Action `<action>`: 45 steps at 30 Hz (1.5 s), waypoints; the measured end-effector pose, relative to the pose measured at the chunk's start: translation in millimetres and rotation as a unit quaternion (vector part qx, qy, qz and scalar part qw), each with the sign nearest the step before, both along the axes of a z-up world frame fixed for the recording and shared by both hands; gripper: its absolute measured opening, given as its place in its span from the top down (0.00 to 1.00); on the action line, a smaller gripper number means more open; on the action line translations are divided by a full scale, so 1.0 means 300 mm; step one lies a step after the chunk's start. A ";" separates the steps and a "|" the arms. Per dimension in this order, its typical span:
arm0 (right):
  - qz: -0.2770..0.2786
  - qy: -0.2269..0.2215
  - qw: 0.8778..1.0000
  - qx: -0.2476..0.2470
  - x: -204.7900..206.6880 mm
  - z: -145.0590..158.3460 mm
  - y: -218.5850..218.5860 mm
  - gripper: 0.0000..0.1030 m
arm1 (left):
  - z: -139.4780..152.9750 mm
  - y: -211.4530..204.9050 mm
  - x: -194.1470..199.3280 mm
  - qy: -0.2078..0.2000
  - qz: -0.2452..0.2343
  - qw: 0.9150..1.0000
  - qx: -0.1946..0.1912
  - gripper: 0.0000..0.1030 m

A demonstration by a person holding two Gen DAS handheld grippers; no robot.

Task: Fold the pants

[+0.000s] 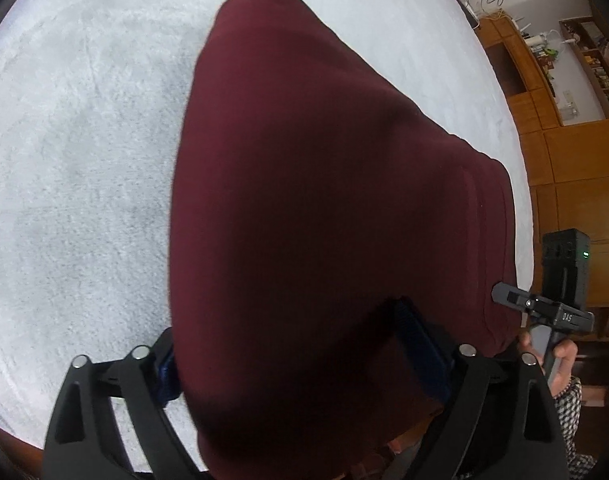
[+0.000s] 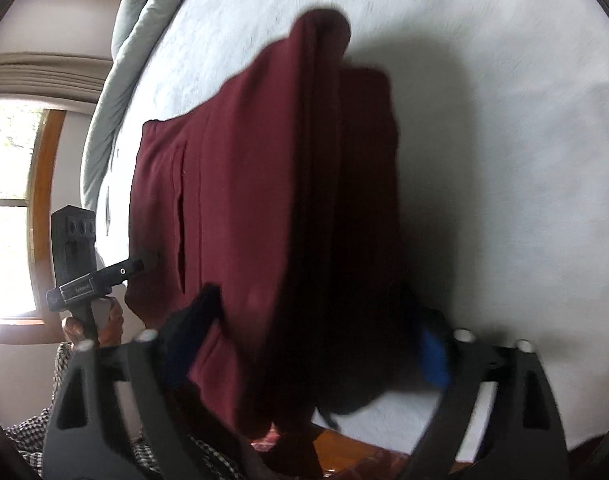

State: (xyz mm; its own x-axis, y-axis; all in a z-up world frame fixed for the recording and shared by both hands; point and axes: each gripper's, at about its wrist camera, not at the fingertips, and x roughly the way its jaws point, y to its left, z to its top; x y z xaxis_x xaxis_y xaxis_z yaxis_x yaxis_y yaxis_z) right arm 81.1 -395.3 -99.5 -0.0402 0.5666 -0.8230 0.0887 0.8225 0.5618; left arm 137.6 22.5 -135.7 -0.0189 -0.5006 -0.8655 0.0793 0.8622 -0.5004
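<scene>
Left gripper point(image 1: 304, 364) and right gripper point(image 2: 304, 344) both clamped on maroon pants point(image 1: 324, 184), lifted over white bed point(image 1: 84, 160); grey duvet point(image 2: 144, 20) bunched beyond, cloth blocking both views.

Pants point(image 1: 312, 184): maroon cloth, matt, soft knit. Bed cover point(image 1: 84, 160): pale grey, fuzzy, rough nap. Left gripper point(image 1: 304, 364): matt black plastic with bright metal studs and blue ribbed pads point(image 1: 420, 356). Cabinets point(image 1: 576, 152): smooth wood, light sheen.
</scene>
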 end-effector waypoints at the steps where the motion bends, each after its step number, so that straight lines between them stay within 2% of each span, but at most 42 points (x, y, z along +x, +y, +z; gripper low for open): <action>1: -0.007 0.000 1.000 0.004 -0.005 -0.031 0.004 0.02 | -0.001 -0.008 -0.001 0.000 -0.005 1.000 0.002 0.07; 3: -0.008 -0.011 1.000 -0.009 -0.014 -0.030 0.018 0.02 | -0.008 -0.038 -0.005 -0.001 -0.019 1.000 0.008 0.04; 6: -0.005 -0.014 1.000 -0.018 -0.014 -0.014 0.027 0.03 | 0.008 -0.071 -0.016 -0.012 -0.023 1.000 0.015 0.07; 7: -0.011 -0.015 1.000 -0.018 -0.014 -0.008 0.024 0.04 | 0.017 -0.076 -0.020 -0.017 -0.018 1.000 0.012 0.16; 8: -0.015 -0.016 1.000 -0.020 -0.017 0.001 0.021 0.12 | 0.028 -0.074 -0.024 -0.021 -0.012 1.000 0.010 0.29; 9: -0.010 -0.020 1.000 -0.014 -0.018 0.013 0.023 0.28 | 0.042 -0.068 -0.028 -0.026 -0.005 1.000 0.007 0.38; 10: -0.009 -0.022 1.000 -0.012 -0.020 0.028 0.022 0.31 | 0.055 -0.062 -0.031 -0.029 -0.001 1.000 0.003 0.52; 11: -0.010 -0.024 1.000 -0.013 -0.021 0.039 0.023 0.41 | 0.068 -0.058 -0.032 -0.030 0.003 1.000 -0.004 0.62; 12: -0.006 -0.030 0.999 -0.014 -0.022 0.057 0.028 0.49 | 0.074 -0.051 -0.030 -0.030 0.007 1.000 -0.006 0.64; 14: -0.002 -0.043 0.999 -0.014 -0.026 0.093 0.035 0.58 | 0.091 -0.046 -0.031 -0.032 0.017 0.999 -0.014 0.73; 16: 0.002 -0.056 0.998 -0.014 -0.027 0.141 0.047 0.62 | 0.104 -0.024 -0.036 -0.039 0.031 0.998 -0.030 0.77; 20: 0.016 -0.081 0.997 -0.004 -0.024 0.226 0.062 0.64 | 0.167 -0.009 -0.046 -0.069 0.045 0.994 -0.066 0.81; 24: 0.046 -0.119 0.992 -0.021 0.011 0.336 0.099 0.65 | 0.264 -0.039 -0.007 -0.104 0.052 0.988 -0.099 0.81; 27: 0.052 -0.149 0.987 -0.026 0.048 0.421 0.100 0.65 | 0.308 -0.066 0.031 -0.126 0.051 0.985 -0.109 0.81; 29: 0.054 -0.174 0.983 -0.033 0.088 0.473 0.091 0.65 | 0.363 -0.086 0.061 -0.160 0.050 0.979 -0.116 0.81; 33: 0.048 -0.209 0.976 -0.039 0.215 0.511 0.060 0.65 | 0.397 -0.093 0.190 -0.189 0.059 0.973 -0.117 0.81; 37: 0.044 -0.202 0.977 -0.045 0.352 0.428 0.045 0.65 | 0.338 -0.115 0.320 -0.187 0.057 0.977 -0.090 0.81; 40: 0.037 -0.161 0.985 -0.048 0.431 0.277 0.027 0.64 | 0.228 -0.147 0.377 -0.161 0.046 0.984 -0.062 0.81; 42: 0.037 -0.137 0.988 -0.066 0.437 0.185 0.031 0.63 | 0.137 -0.149 0.399 -0.136 0.042 0.989 -0.034 0.80; 43: 0.037 -0.131 0.988 -0.080 0.435 0.148 0.018 0.62 | 0.109 -0.132 0.382 -0.132 0.040 0.990 -0.031 0.79; 45: 0.014 -0.114 0.991 -0.063 0.421 0.084 -0.031 0.54 | 0.069 -0.118 0.382 -0.121 0.037 0.991 -0.036 0.77</action>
